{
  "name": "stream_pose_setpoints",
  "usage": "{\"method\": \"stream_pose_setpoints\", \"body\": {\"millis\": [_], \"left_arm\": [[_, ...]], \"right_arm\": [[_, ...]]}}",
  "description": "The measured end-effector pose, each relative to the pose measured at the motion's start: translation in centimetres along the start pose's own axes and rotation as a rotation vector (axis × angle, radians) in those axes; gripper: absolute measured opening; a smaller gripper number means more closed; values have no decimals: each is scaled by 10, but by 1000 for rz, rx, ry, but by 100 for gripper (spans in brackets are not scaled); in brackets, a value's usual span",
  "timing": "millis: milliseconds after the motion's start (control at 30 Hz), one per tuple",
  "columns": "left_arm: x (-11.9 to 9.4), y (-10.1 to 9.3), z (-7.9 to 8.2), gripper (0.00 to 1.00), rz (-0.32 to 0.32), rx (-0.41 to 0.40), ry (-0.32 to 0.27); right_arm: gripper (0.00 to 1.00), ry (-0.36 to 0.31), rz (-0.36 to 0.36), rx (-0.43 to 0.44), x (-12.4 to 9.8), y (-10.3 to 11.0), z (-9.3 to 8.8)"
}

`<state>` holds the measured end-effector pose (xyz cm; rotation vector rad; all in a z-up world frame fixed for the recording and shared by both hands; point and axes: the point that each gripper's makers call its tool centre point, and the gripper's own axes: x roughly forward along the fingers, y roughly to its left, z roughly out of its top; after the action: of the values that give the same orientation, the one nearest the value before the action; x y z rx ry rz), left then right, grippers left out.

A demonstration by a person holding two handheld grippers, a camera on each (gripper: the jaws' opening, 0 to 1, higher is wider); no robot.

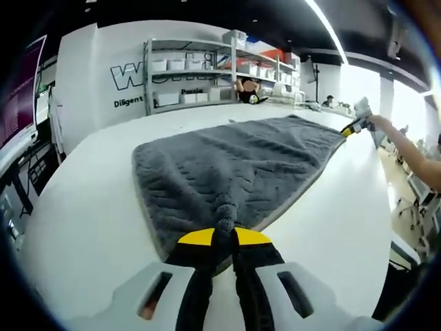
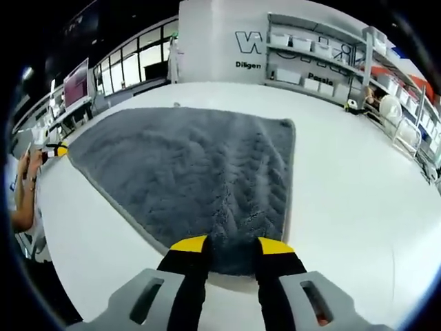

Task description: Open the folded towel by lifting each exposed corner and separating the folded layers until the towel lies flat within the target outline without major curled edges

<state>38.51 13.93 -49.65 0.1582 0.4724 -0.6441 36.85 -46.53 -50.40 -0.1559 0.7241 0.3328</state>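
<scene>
The towel (image 1: 234, 162) is dark grey with a raised chevron or herringbone texture running in bands across its pile, and a slightly paler grey hem along its edges; in the right gripper view the towel (image 2: 200, 179) shows the same zigzag weave. It lies on a plain white tabletop (image 1: 89, 221). The left tongs (image 1: 224, 238) are black with bright yellow tips and a pale grey body; the right tongs (image 2: 231, 247) match, black with yellow tips. The far wall (image 1: 103, 62) is white with dark lettering, and the shelving (image 1: 193, 69) looks grey with white bins, perhaps one orange.
</scene>
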Motion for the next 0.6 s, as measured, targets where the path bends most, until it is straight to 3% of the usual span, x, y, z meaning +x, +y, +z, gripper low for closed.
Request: {"method": "stream_pose_setpoints", "body": {"millis": [600], "left_arm": [[-21,-16,-12,8,-17,7,48]], "right_arm": [[30,-1,47,-9,-16,-4,-14]]}}
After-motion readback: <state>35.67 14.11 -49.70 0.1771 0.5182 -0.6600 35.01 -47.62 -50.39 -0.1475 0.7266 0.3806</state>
